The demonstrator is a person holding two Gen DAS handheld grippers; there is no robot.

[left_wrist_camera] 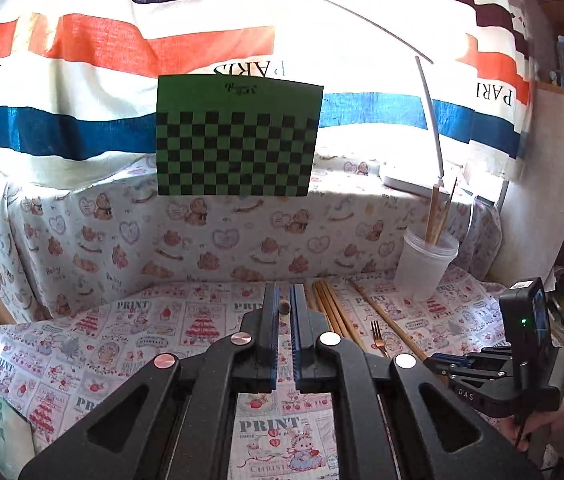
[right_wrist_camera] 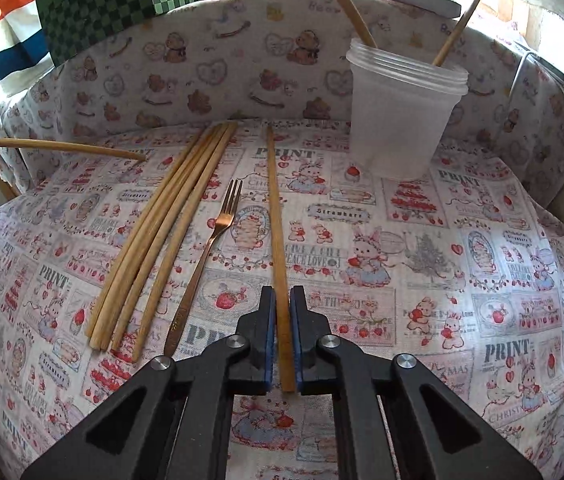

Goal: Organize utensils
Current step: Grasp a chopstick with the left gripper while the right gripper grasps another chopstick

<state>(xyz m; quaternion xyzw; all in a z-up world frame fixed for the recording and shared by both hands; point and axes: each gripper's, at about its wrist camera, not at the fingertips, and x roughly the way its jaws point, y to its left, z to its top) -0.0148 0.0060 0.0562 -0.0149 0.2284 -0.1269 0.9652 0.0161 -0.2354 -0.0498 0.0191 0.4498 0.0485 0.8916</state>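
Surface (right_wrist_camera: 482,264) under a printed cloth, filling most of the right-wrist frame. Clear tub (right_wrist_camera: 400,116) upright in the upper right, two chopsticks already standing in it. Left to gather, by the look of it: bundle of four chopsticks (right_wrist_camera: 154,240) lying side by side left of centre, one copper fork (right_wrist_camera: 206,256) just right of them, one single chopstick (right_wrist_camera: 278,248) running up the middle of the frame. Task judged well short of halfway, most pieces not yet in the tub.

Right claw (right_wrist_camera: 282,340) at bottom centre, tilted steeply down at the cloth, blue pads closed against the near end of the single chopstick, which lies flat between them. Chopstick floating at the far left edge (right_wrist_camera: 62,146), clear of the cloth, likely the one in the other claw.

Left claw (left_wrist_camera: 283,328) at bottom centre of the left-wrist frame, raised above the cloth and pointing only slightly down, pads pinched shut on a stick end (left_wrist_camera: 283,306) seen end-on near the tips. Bare hand (left_wrist_camera: 554,420) at lower right, holding the other tool.
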